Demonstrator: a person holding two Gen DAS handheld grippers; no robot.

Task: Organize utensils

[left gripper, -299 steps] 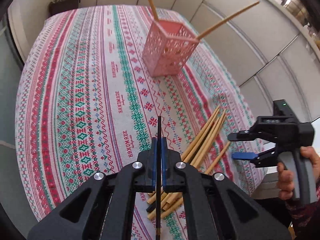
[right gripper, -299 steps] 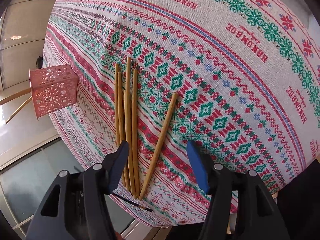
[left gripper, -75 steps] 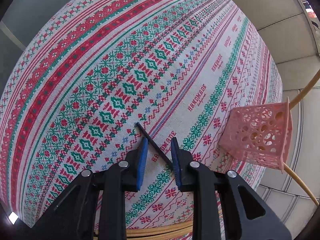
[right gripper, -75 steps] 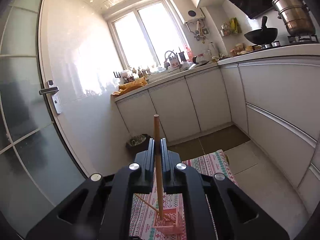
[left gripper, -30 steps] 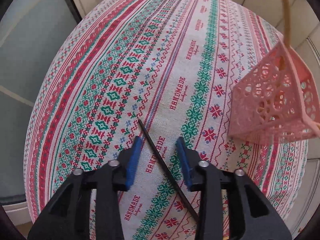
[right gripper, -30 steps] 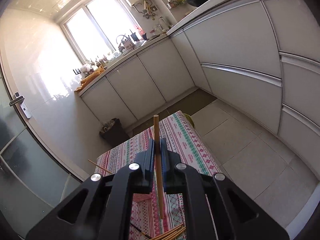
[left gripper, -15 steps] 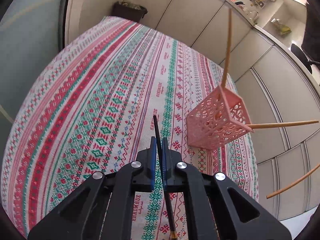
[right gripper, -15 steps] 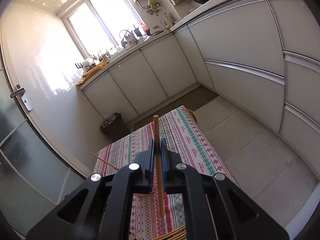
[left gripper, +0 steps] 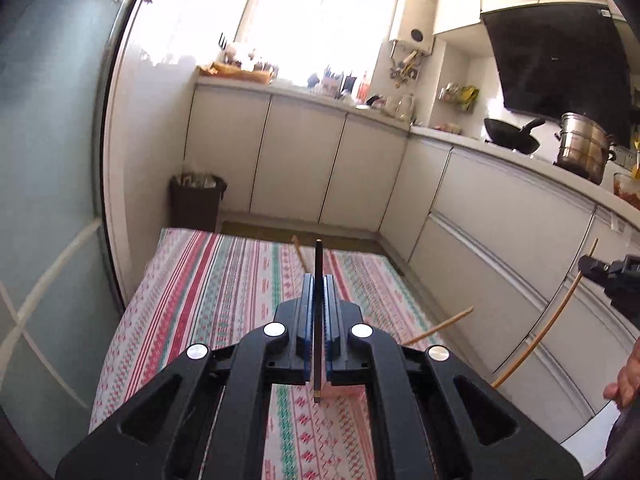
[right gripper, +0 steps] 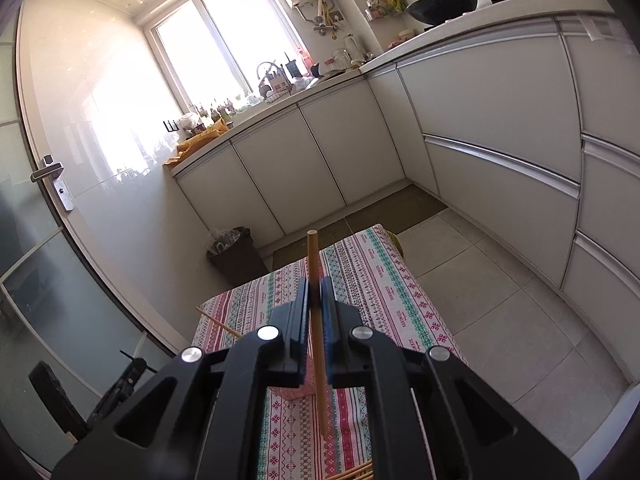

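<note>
My left gripper (left gripper: 318, 280) is shut on a black chopstick (left gripper: 318, 256) that stands upright between the pads, high above the patterned tablecloth (left gripper: 224, 280). The pink lattice basket (left gripper: 340, 391) shows only as a sliver behind the gripper body, with wooden chopsticks (left gripper: 438, 326) poking out of it. My right gripper (right gripper: 315, 284) is shut on a wooden chopstick (right gripper: 313, 256), also upright, above the basket (right gripper: 296, 392). In the left wrist view the right gripper (left gripper: 596, 270) appears at the right edge with its chopstick (left gripper: 552, 320).
Loose wooden chopsticks (right gripper: 360, 472) lie at the table's near edge. A dark bin (left gripper: 196, 200) stands beyond the table's far end. White cabinets (left gripper: 500, 232) run along the right side and a glass door (right gripper: 52, 260) along the left. A hand (left gripper: 628, 376) is at the right.
The left gripper closed on the black chopstick lying on the cloth, lifted it well up and tilted from looking down to nearly level. The right gripper kept its wooden chopstick and drifted slightly.
</note>
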